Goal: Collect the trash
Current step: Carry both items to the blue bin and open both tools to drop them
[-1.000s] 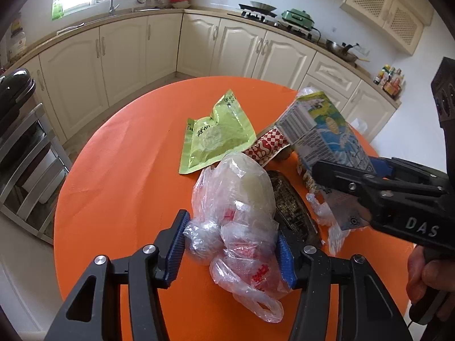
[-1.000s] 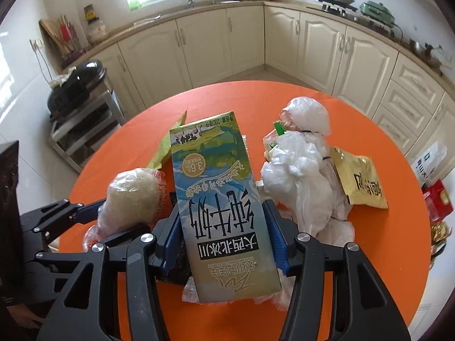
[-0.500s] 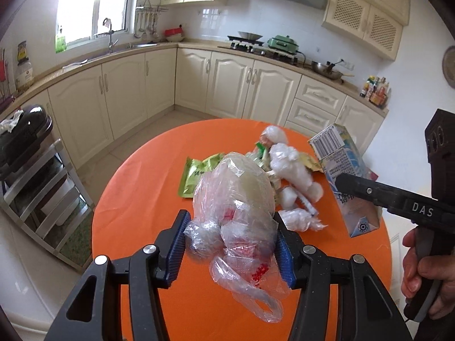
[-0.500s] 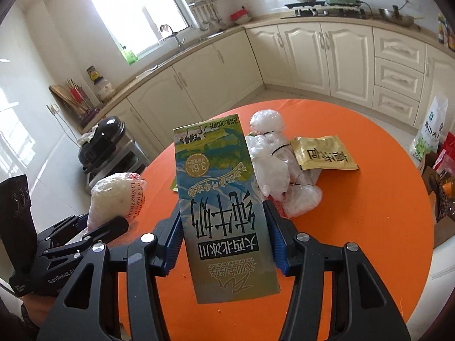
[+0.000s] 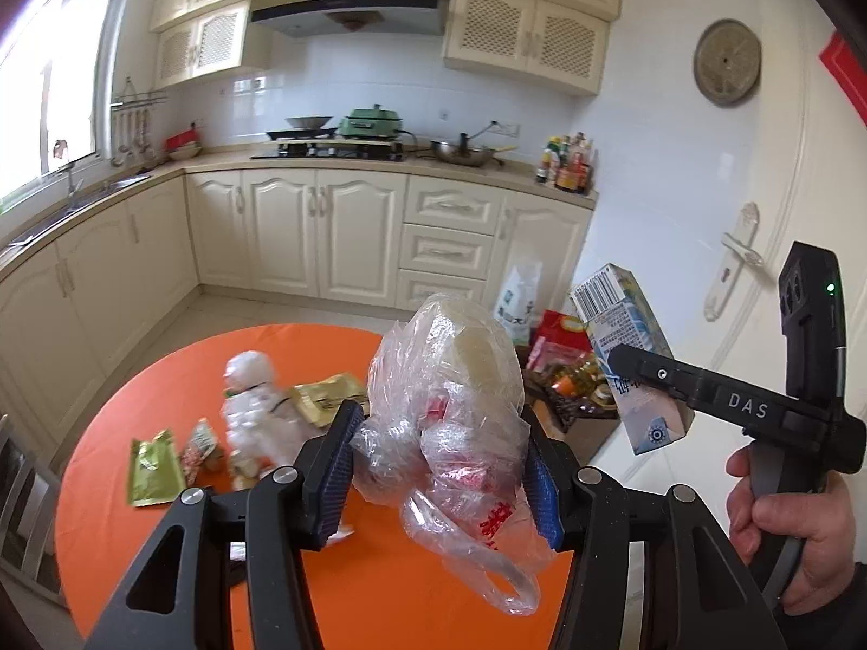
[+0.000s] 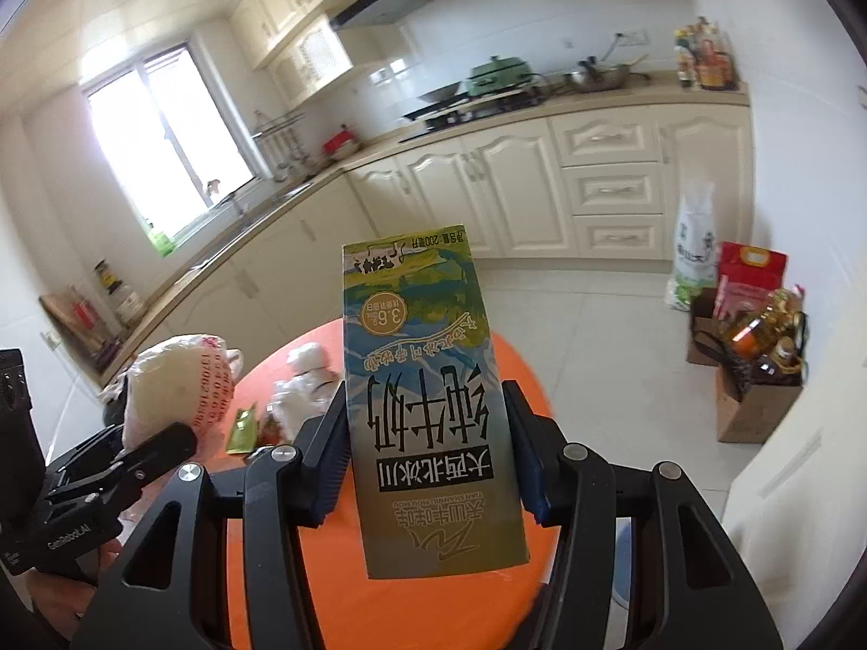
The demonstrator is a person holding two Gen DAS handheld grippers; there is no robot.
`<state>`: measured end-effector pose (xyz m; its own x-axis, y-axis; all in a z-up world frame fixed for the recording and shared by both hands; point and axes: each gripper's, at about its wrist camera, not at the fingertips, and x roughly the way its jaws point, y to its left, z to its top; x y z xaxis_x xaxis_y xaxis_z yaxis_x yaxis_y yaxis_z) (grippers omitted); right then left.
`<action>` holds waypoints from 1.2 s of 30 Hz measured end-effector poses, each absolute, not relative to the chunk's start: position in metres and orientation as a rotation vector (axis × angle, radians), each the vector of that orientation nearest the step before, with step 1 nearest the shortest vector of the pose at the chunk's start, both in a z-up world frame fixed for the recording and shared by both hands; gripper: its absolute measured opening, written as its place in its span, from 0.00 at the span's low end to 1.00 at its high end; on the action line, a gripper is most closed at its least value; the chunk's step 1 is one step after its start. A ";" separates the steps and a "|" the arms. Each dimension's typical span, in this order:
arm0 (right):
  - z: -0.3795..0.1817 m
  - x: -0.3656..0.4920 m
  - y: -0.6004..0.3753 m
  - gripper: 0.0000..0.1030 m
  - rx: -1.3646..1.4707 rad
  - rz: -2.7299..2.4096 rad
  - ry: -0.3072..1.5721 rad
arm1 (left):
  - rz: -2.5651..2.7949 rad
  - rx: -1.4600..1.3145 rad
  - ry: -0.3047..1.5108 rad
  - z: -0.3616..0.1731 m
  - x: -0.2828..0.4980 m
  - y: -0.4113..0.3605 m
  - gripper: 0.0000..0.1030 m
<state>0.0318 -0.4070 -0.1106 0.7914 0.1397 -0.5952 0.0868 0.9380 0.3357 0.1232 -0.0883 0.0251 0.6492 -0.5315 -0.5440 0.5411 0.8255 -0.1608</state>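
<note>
Left wrist: left gripper (image 5: pixel 439 466) clamps plastic bag (image 5: pixel 450 395).

Right tongs (image 6: pixel 428 452) clamped on an upside-down milk carton (image 6: pixel 428 406) at frame centre, above the orange tabletop (image 6: pixel 433 596). Left tongs (image 6: pixel 135 455) at lower left, gripping a bulging plastic bag (image 6: pixel 173 384). White crumpled bags (image 6: pixel 303 379) behind the carton.
</note>
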 end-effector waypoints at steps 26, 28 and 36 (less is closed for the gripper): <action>-0.371 -0.044 -0.669 0.53 0.850 -0.489 0.964 | -0.896 0.399 1.241 -0.172 -0.005 -0.512 0.57; -0.383 -0.045 -0.675 0.53 0.879 -0.489 0.971 | -0.872 0.421 1.251 -0.181 0.013 -0.529 0.67; -0.395 -0.052 -0.686 0.88 0.956 -0.543 0.953 | -0.809 0.466 1.200 -0.183 0.004 -0.569 0.91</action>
